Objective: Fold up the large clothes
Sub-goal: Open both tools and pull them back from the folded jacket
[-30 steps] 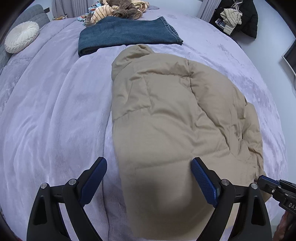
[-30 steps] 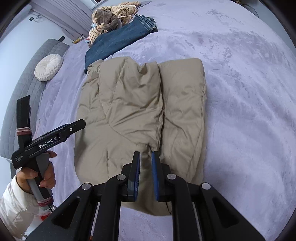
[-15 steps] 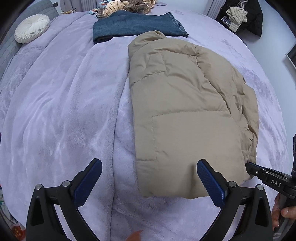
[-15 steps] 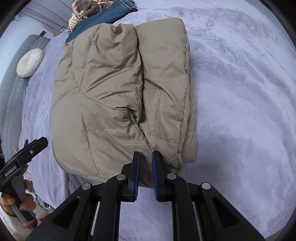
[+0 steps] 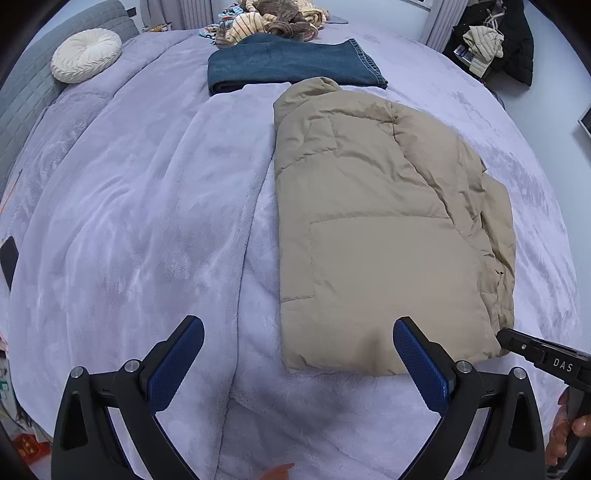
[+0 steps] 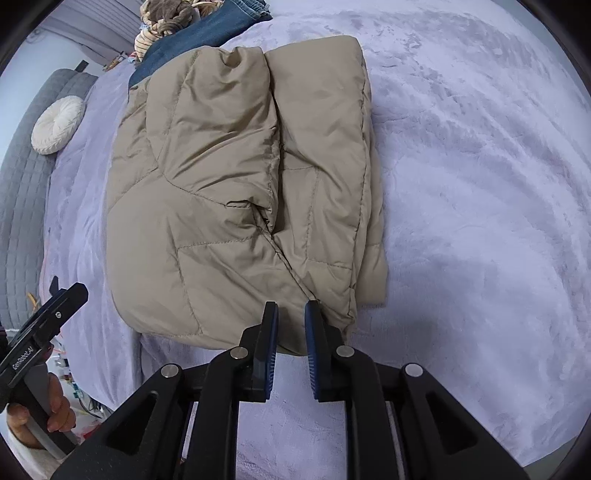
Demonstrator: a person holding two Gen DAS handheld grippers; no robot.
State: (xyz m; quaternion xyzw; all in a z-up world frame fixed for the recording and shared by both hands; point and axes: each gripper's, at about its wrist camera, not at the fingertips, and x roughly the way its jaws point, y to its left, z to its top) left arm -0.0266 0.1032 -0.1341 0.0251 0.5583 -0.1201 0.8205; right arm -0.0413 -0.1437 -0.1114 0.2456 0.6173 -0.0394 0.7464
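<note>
A tan puffer jacket point(image 5: 376, 229) lies folded lengthwise on the lilac bed, collar at the far end; it also shows in the right wrist view point(image 6: 236, 192). My left gripper point(image 5: 297, 332) is open wide and empty, just short of the jacket's near hem, its right finger point(image 5: 417, 354) by the hem's edge. My right gripper point(image 6: 290, 314) has its jaws close together with a narrow gap, at the jacket's near hem corner; no cloth shows between the pads. It also shows in the left wrist view point(image 5: 517, 341), at the jacket's near right corner.
Folded blue jeans point(image 5: 291, 64) lie beyond the collar, with a heap of clothes point(image 5: 269, 22) behind. A round white cushion point(image 5: 86, 53) rests by the grey headboard. A dark phone-like object point(image 5: 9, 258) sits at the bed's left edge. Dark clothing point(image 5: 495, 40) stands far right.
Both grippers have pulled back toward the near bed edge. The left gripper, earlier over the jacket, is now short of its hem. The right gripper now sits at the hem corner.
</note>
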